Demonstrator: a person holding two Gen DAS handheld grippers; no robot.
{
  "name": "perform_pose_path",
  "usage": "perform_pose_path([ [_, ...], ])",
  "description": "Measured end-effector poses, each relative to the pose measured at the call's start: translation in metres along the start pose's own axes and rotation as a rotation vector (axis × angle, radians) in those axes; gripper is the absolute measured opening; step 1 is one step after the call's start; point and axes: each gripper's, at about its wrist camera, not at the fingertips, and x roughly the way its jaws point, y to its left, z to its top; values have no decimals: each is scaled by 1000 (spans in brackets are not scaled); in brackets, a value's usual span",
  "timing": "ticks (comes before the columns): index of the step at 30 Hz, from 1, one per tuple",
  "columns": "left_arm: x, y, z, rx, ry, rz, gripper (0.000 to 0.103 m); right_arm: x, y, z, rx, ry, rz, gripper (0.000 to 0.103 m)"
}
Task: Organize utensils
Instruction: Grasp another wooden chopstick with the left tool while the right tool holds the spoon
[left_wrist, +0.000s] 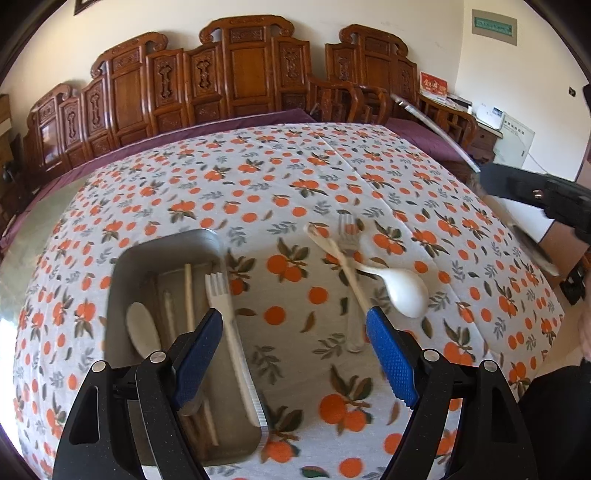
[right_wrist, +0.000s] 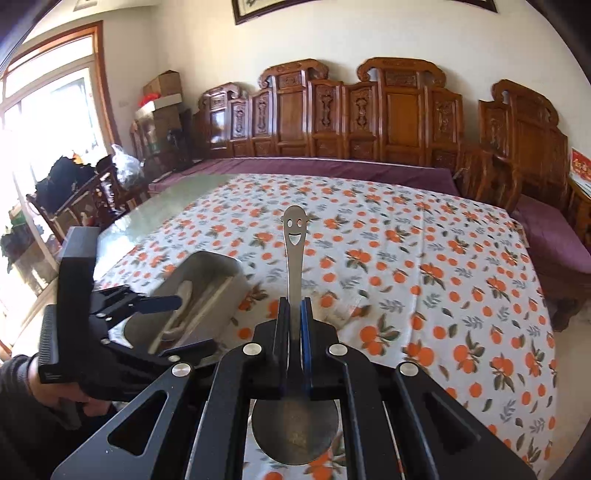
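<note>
Left wrist view: the left gripper (left_wrist: 295, 332) hangs over the table with its jaws spread wide, and nothing is between the blue pads (left_wrist: 391, 354).
Metal tray (left_wrist: 122, 280): it stands on the orange-patterned tablecloth (left_wrist: 258, 177), under the left jaw; the left pad is over its right part.
Inside the tray: a pale spoon (left_wrist: 142, 328) at the left, thin chopsticks (left_wrist: 189, 295) in the middle, and a white plastic fork (left_wrist: 231, 332) along the right wall with its tines pointing away from the camera.
On the cloth, right of the tray: a white soup spoon (left_wrist: 404, 291), a metal fork (left_wrist: 349, 236) and a pale stick-like utensil (left_wrist: 347, 266) lie crossed over each other, just beyond the right pad.
Right wrist view: the right gripper (right_wrist: 295, 317) is clenched on the handle of a metal spoon (right_wrist: 294, 258).
Metal spoon, position: its bowl is near the camera, behind the jaws; its handle points forward, and the handle end has a cut-out smiling face. It is above the cloth, not touching it.
Person: a hand (right_wrist: 55, 387) with a dark sleeve holds the left gripper at the left edge of this view, over the tray.
Background: carved wooden chairs (right_wrist: 388, 110) stand along the far side of the table.
</note>
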Motion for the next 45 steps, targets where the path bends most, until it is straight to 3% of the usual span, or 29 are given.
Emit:
perform_pose_path([
  [9, 28, -29, 2, 20, 72, -19, 56, 31, -30, -32, 40, 76, -56, 7],
  [16, 57, -34, 0, 46, 175, 49, 34, 46, -42, -46, 75, 107, -43, 7],
  [28, 89, -40, -4, 102, 323, 119, 19, 48, -41, -41, 87, 93, 0, 8],
  [31, 90, -39, -3, 86, 339, 122, 18, 49, -42, -42, 92, 95, 3, 8],
  [33, 90, -40, -3, 80, 344, 107, 9, 50, -42, -42, 94, 95, 4, 8],
  [37, 86, -41, -6, 74, 344, 101, 4, 50, -42, -44, 99, 96, 8, 8],
  [45, 59, -27, -5, 35, 292, 82, 4, 49, -27, -46, 75, 102, 15, 8],
])
